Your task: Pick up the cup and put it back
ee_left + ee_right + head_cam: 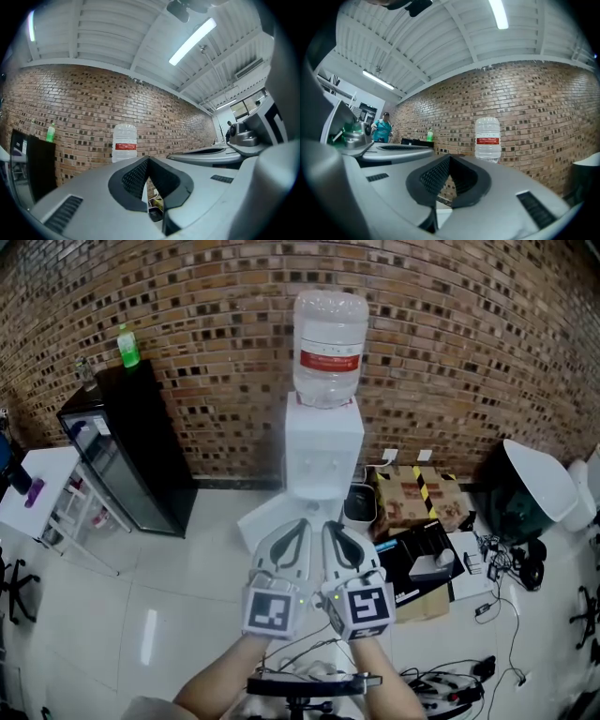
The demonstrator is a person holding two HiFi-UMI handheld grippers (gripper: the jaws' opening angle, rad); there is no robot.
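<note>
No cup shows in any view. In the head view both grippers are held side by side at the lower middle, over the floor, pointing at a white water dispenser [323, 451] with a clear bottle [329, 343] on top. My left gripper [300, 524] is shut with nothing between its jaws. Close beside it, my right gripper [329, 525] is also shut and empty. In the left gripper view the jaws [148, 160] meet at the tip, with the bottle [125, 143] beyond. The right gripper view shows the same closed tip [449, 157] and the bottle [488, 138].
A black fridge [131, 446] with a green bottle [127, 346] on it stands left of the dispenser. A white table [42, 486] is at far left. A taped cardboard box [417, 493], a small bin [359, 505] and cables [459, 676] lie to the right. A person [383, 129] stands far off.
</note>
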